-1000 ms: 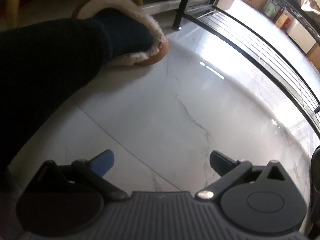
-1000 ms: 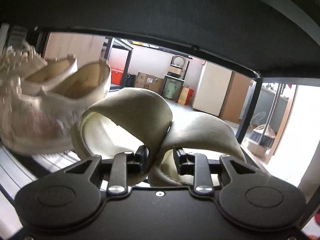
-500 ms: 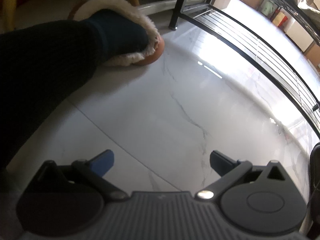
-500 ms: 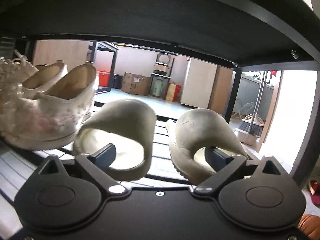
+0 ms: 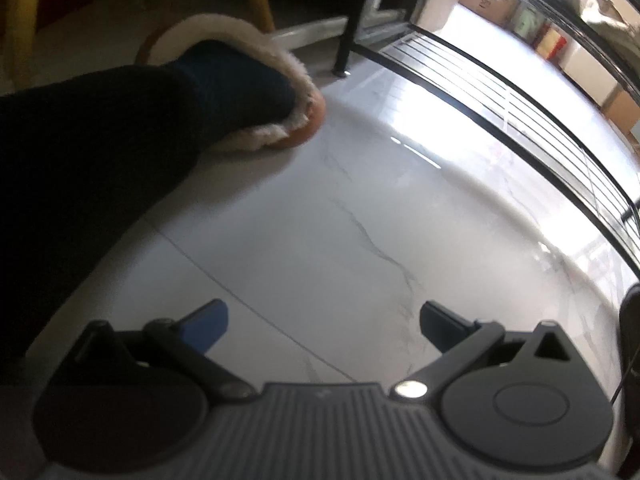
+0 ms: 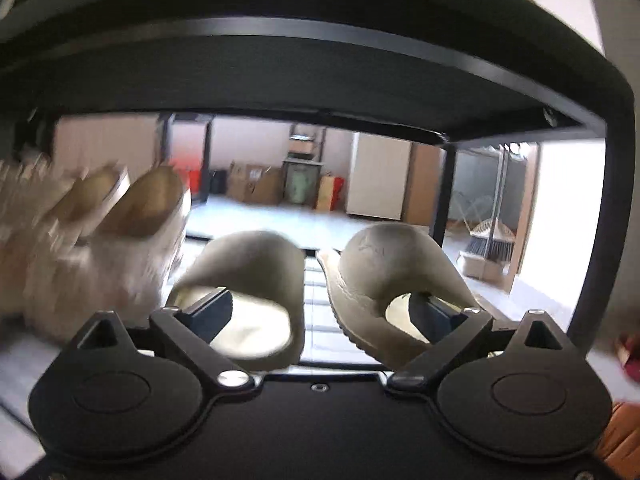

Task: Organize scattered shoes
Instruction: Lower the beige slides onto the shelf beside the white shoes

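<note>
Sneakers: a pair of pale, cream-white sneakers (image 6: 100,248) stands at the left of the wire shelf (image 6: 316,292), blurred; their heel openings face the camera, so their long axes run away from it, toes hidden.
Left slipper: a beige moulded slipper (image 6: 256,276) sits on the same shelf just right of the sneakers, flat on its sole, open back toward the camera, long axis running into the shelf.
Right slipper: its beige twin (image 6: 392,264) lies beside it, apart by a strip of bare wire, tipped onto its side so the ribbed sole edge shows at its left; its open back also faces the camera.
Right gripper: the right gripper (image 6: 320,312) has just been opening; its jaws now stand wide apart, 1 fingertip in front of each slipper, pressing on neither.
Shelf frame: a black board (image 6: 320,80) roofs the compartment.
Left gripper: the left gripper (image 5: 324,320) hangs over the pale marble floor (image 5: 340,220), jaws wide apart, nothing between them.
Foot: a person's dark-trousered leg ends in a fleece-lined slipper (image 5: 256,92) on the floor, up left.
</note>
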Action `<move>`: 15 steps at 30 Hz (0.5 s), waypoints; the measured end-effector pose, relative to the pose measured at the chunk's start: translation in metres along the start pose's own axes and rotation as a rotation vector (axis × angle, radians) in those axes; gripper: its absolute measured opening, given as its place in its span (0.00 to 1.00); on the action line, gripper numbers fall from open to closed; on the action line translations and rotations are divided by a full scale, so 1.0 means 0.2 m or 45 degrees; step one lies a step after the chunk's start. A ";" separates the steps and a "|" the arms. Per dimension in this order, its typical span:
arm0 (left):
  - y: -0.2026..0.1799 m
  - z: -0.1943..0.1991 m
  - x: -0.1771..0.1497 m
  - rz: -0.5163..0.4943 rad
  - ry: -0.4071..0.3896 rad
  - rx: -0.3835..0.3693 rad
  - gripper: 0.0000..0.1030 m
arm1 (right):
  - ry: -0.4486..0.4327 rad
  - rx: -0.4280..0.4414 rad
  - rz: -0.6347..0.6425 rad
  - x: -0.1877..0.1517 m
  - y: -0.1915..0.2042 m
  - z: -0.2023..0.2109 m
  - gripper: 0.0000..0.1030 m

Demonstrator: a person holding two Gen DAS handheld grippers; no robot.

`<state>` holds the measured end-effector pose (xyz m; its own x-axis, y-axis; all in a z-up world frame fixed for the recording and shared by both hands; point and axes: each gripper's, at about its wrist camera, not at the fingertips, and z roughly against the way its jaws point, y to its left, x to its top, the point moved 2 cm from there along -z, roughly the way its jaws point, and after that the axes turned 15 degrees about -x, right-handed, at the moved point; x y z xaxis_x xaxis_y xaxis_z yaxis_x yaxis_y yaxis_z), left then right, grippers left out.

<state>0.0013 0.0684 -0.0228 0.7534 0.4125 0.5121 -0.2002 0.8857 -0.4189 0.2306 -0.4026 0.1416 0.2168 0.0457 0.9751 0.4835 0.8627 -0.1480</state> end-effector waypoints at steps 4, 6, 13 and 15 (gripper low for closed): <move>0.02 -0.02 0.00 0.012 0.014 0.017 0.99 | 0.002 0.014 0.043 -0.05 0.05 -0.07 0.94; 0.02 -0.04 0.00 0.020 0.038 0.017 0.99 | -0.001 0.024 0.028 -0.08 0.06 -0.10 0.95; 0.00 -0.08 -0.01 -0.001 0.072 0.029 0.99 | -0.053 0.041 -0.059 -0.14 0.06 -0.12 0.99; 0.00 -0.09 -0.02 -0.008 0.084 0.034 0.99 | -0.066 0.058 -0.094 -0.14 0.05 -0.10 0.99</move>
<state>0.0095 0.0626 -0.0380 0.7940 0.3929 0.4639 -0.2113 0.8939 -0.3954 0.2464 -0.4063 0.1101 0.1376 0.0063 0.9905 0.4572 0.8867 -0.0691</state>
